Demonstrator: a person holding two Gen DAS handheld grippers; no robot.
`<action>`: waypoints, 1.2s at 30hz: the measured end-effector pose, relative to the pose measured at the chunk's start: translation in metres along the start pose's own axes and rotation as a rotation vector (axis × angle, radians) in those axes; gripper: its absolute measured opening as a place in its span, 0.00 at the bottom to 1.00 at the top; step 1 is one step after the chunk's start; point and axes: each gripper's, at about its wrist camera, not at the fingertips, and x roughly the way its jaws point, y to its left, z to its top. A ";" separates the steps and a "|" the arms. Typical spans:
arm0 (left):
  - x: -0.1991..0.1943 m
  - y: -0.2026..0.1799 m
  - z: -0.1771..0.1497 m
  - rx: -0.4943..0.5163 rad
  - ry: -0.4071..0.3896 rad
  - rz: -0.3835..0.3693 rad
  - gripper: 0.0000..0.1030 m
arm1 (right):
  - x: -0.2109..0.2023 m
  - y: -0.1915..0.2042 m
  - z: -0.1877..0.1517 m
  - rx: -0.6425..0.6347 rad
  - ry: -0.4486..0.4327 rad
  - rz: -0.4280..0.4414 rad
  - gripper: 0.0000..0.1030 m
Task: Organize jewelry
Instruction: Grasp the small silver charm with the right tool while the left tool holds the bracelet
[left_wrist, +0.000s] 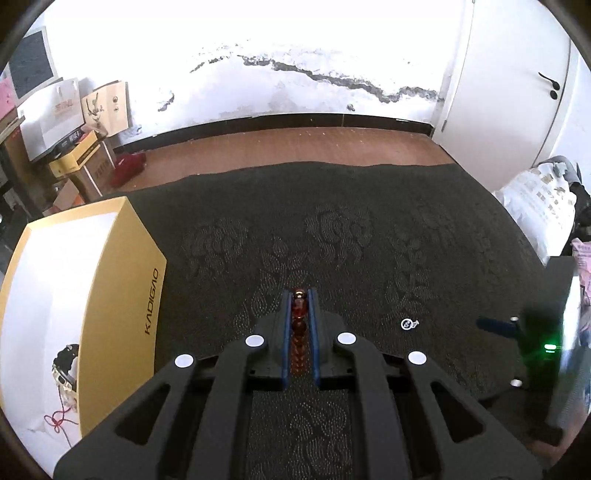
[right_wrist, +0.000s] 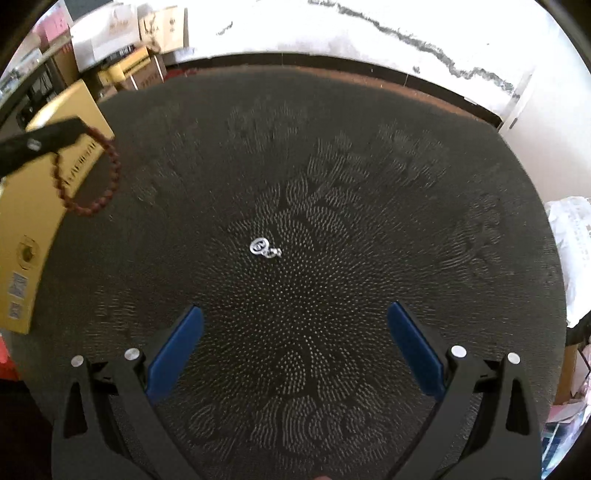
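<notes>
Left wrist view: the left claw (left_wrist: 299, 295) is clenched on a red bead bracelet (left_wrist: 299, 314), held above the dark desk (left_wrist: 332, 240), right of the yellow box (left_wrist: 122, 288).

Right wrist view: the right claw (right_wrist: 295, 347) is released, empty, above a small silver charm (right_wrist: 264, 248). The dangling bracelet could snag on the box wall and slip out.
</notes>
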 end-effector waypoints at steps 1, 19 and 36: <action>0.000 0.001 0.000 0.000 0.002 -0.002 0.08 | 0.007 -0.001 0.001 0.007 0.005 -0.003 0.93; -0.006 0.014 -0.003 -0.016 0.004 -0.028 0.08 | 0.014 -0.005 0.025 -0.116 -0.131 0.093 0.24; -0.007 0.014 -0.002 -0.018 0.005 -0.020 0.08 | -0.009 0.008 0.025 -0.137 -0.161 0.132 0.06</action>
